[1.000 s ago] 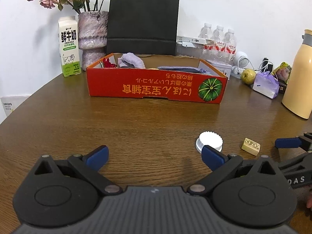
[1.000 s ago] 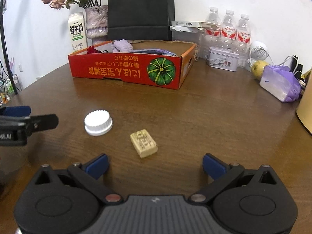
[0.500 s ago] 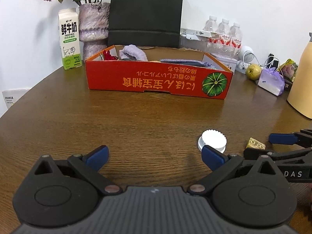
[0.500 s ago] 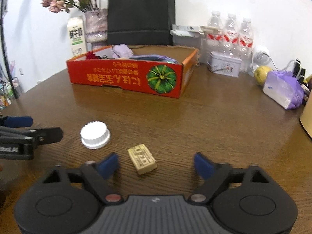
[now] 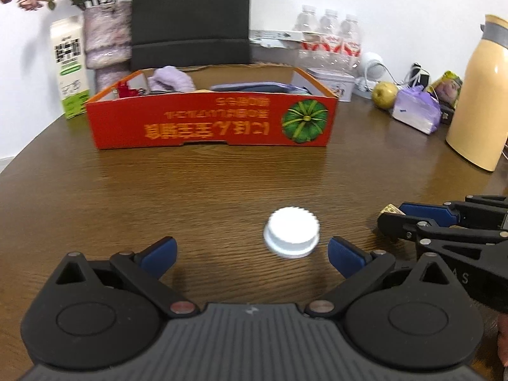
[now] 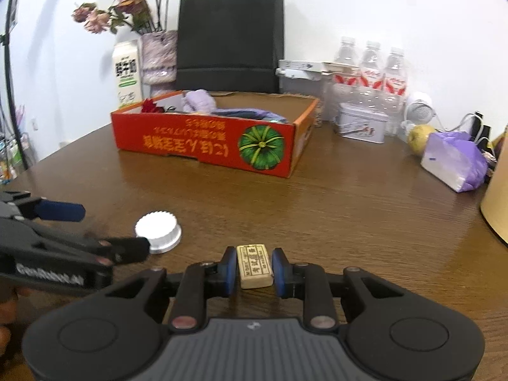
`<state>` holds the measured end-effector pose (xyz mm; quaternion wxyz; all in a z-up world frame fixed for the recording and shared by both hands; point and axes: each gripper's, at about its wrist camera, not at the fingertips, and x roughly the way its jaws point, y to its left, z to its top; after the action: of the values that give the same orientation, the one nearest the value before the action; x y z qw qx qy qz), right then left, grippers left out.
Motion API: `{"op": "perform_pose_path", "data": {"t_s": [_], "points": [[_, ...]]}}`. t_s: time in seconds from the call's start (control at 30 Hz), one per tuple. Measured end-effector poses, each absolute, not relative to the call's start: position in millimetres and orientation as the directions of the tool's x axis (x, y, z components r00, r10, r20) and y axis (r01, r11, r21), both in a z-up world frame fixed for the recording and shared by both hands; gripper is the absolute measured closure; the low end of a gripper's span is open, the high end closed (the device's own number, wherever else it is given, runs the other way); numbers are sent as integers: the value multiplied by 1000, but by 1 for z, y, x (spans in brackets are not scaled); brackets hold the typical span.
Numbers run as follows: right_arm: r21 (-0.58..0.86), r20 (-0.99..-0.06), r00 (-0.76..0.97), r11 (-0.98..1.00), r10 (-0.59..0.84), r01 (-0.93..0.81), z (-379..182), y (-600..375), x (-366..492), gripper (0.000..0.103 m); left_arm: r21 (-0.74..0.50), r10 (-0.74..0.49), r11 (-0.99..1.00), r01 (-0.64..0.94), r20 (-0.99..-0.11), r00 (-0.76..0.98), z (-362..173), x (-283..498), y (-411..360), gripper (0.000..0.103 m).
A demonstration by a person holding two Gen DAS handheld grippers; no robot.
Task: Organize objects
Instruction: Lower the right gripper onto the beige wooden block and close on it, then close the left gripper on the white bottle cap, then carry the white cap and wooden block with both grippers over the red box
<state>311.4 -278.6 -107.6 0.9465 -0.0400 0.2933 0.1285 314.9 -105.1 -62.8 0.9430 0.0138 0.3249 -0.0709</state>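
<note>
Right tongs (image 6: 254, 270) low over the bench (image 6: 349, 216) — jaws just drawn in, blue pads against both long sides of the small tan block (image 6: 255, 265), which lay on the wood. Contact looked snug on the left; on the right I could not rule out a sliver of gap.

Left tongs (image 5: 250, 250) spread wide, nothing between the pads. White ribbed cap (image 5: 291, 236) sat on the bench just ahead of them, nearer the right-hand finger, untouched. From the other side the same cap (image 6: 158, 231) lay just left of the block, apart from it.

Further back — red cardboard box (image 6: 203, 143) with a green pumpkin print, open-topped, holding lilac cloth (image 6: 200, 101) and something red. Behind it a black paper bag (image 6: 230, 38), milk carton (image 6: 128, 74), vase of dried flowers (image 6: 158, 57). Off right: water bottles (image 6: 371, 70), a tin (image 6: 362, 122), cream flask (image 5: 479, 95).
</note>
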Motion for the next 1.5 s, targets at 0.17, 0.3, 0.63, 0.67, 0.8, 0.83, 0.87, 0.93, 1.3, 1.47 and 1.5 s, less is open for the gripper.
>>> {"op": "perform_pose_path", "data": {"t_s": [0.17, 0.3, 0.63, 0.67, 0.8, 0.83, 0.87, 0.93, 1.3, 1.47, 1.5], "points": [[0, -555, 810, 974, 187, -225, -107, -284, 312, 81, -17, -99, 993, 113, -629, 771, -66, 328, -115, 0], [-22, -541, 824, 977, 166, -211, -107, -283, 310, 81, -36, -100, 994, 100, -635, 766, -68, 336, -115, 0], [-32, -542, 825, 977, 161, -212, -107, -282, 309, 81, -29, -124, 990, 135, -611, 782, -66, 337, -127, 45], [-34, -542, 825, 977, 159, -210, -106, -281, 308, 81, -26, -130, 989, 144, -605, 786, -66, 336, -127, 65], [-42, -532, 834, 979, 147, -200, -106, -281, 308, 81, -43, -157, 985, 165, -601, 783, -64, 336, -125, 65], [-46, -527, 837, 979, 146, -199, -106, -280, 307, 81, -44, -157, 986, 163, -602, 783, -64, 336, -124, 65], [-50, -524, 840, 979, 143, -198, -105, -280, 307, 81, -46, -157, 986, 163, -601, 783, -64, 336, -124, 65], [-57, -518, 844, 979, 139, -196, -105, -279, 307, 81, -43, -155, 986, 161, -597, 787, -63, 335, -123, 65], [-51, -488, 864, 984, 127, -174, -102, -271, 302, 81, -37, -156, 986, 163, -547, 822, -52, 326, -113, 65], [-42, -478, 867, 983, 138, -179, -101, -261, 299, 81, -37, -141, 989, 143, -520, 842, -47, 322, -105, 65], [-41, -476, 868, 983, 140, -181, -101, -258, 298, 81, -36, -135, 990, 137, -513, 848, -46, 321, -102, 65]]}}
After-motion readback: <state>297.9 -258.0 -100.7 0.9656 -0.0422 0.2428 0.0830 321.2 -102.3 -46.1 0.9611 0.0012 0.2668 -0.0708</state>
